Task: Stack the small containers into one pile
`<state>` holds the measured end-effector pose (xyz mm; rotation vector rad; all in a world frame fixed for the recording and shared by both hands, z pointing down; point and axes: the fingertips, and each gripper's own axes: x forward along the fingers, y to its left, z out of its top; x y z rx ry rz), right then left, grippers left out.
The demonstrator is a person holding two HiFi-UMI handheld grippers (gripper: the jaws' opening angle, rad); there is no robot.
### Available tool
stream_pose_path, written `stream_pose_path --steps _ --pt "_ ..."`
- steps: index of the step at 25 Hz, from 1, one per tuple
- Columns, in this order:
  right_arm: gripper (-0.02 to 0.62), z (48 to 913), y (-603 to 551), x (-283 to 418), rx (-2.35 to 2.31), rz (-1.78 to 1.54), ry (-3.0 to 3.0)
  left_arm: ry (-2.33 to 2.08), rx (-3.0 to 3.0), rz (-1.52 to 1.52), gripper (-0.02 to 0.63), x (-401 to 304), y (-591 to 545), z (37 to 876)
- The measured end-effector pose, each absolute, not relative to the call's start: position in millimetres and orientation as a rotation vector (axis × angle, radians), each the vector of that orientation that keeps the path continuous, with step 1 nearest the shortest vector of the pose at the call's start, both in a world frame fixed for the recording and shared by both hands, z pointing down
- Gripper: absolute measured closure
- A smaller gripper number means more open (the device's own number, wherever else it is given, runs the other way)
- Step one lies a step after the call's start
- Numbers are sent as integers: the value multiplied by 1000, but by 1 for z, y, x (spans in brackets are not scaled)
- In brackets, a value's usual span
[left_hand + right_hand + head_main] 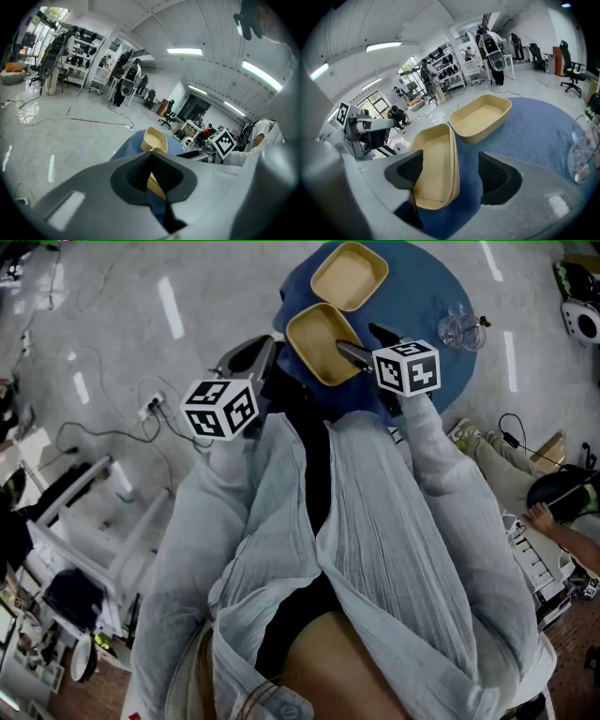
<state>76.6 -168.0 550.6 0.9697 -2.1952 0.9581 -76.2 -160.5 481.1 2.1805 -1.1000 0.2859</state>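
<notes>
Head view shows no pile yet. Two tan tubs sit side by side on the blue table, with the far container at the top and the near container just below it. Your left gripper looks pinched on the near one's wall. Your right gripper is wide open around its other wall, not pressing. Both tubs are smooth and shallow with round corners. One must yet go inside the other.

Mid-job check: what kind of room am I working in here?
Probably a robotics lab or workshop: equipment racks stand along the wall, an office chair sits nearby, and cables trail across a bare polished floor.
</notes>
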Motion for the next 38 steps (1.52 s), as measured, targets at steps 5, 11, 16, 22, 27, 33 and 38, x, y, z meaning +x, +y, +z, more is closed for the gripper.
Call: stream_pose_path --steps 5,11,16,22,27,33,38 --pt "222 549 -174 84 1084 1099 -2213 -1087 2189 298 594 -75 -162 481" --pt "222 546 -167 90 1187 1166 -2217 -1083 2204 315 594 -80 -157 480" --pt "222 541 -171 97 1296 1174 -2209 -1060 2216 330 594 -81 -163 478" --pt "232 527 -193 109 1511 1253 -2184 -1005 2256 364 594 -77 -189 473" --pt "246 519 -214 113 1625 1317 -2164 -950 2304 388 594 -68 -224 467" --pt "259 517 -232 120 1731 1392 -2103 -878 2335 418 594 -53 -255 466" --pt "272 524 -241 125 1802 1444 -2036 -818 2342 461 594 -49 -271 476"
